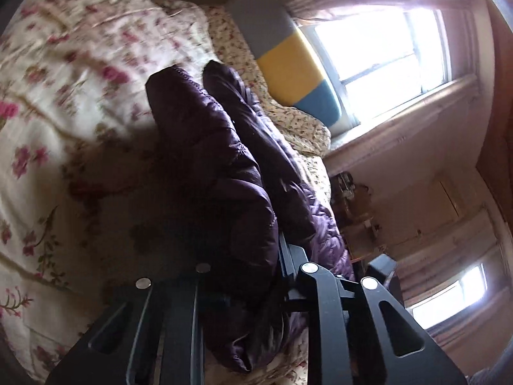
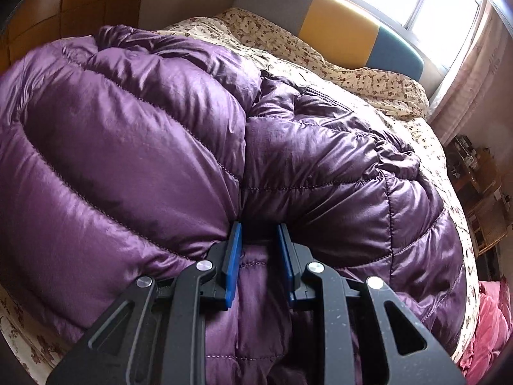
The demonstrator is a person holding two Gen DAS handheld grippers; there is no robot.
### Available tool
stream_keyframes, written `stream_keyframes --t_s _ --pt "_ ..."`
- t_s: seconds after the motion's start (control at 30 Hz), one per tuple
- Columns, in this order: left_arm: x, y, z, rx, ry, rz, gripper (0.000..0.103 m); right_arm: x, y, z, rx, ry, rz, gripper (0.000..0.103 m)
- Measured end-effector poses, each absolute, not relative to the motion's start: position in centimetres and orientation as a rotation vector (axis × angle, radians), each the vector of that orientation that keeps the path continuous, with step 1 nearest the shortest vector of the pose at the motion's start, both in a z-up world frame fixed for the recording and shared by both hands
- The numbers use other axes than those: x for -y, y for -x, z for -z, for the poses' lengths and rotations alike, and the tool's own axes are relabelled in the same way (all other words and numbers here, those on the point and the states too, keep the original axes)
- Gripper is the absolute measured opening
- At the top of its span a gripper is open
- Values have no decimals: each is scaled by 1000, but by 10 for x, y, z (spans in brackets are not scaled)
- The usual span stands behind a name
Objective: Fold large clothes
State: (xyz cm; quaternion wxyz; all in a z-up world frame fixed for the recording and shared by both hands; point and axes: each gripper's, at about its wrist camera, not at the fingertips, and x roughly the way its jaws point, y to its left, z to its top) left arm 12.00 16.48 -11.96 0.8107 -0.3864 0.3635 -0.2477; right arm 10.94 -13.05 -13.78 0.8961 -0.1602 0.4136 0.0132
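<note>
On the bed (image 2: 368, 73), spread over the flowered sheet, lies the purple puffer jacket (image 2: 144, 134); no brand, label or writing can be read on it or anywhere in either view. My right claw (image 2: 259, 256) is low over the near edge of the jacket, pointing toward the far headboard (image 2: 340, 29) with its grey, yellow and blue panels; its blue pads (image 2: 232, 260) stand narrowly apart with a strip of quilted fabric between them, but I cannot tell whether they press it or only straddle it. The jacket bulges up on both sides of that claw, higher on the left; on the right its hem runs close to the bed's right edge, and beyond that a pink cloth (image 2: 490, 327) lies low at the near right. My left claw (image 1: 247, 276) is rolled sharply, so the room appears tilted in its view; a thick dark fold of jacket (image 1: 224, 176) fills the space between its fingers, hiding one of them, so its grip I cannot tell. To the left of that fold is a rose-printed quilt (image 1: 64, 96); to the right, the window (image 1: 378, 45).
</note>
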Motion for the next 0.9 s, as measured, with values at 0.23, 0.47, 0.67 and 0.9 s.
stream_keyframes --t_s 0.23,0.47,0.67,0.9 --pt "-129 -129 71 -740 713 598 15 136 -109 139 -845 319 -45 22" --pt "-64 -151 38 -729 633 719 13 146 -106 139 -824 300 -78 22" --pt "-7 -169 26 -755 577 806 13 167 -101 121 -839 251 -133 32" --pt "44 -178 22 -794 505 854 13 221 -71 88 -827 206 -71 51"
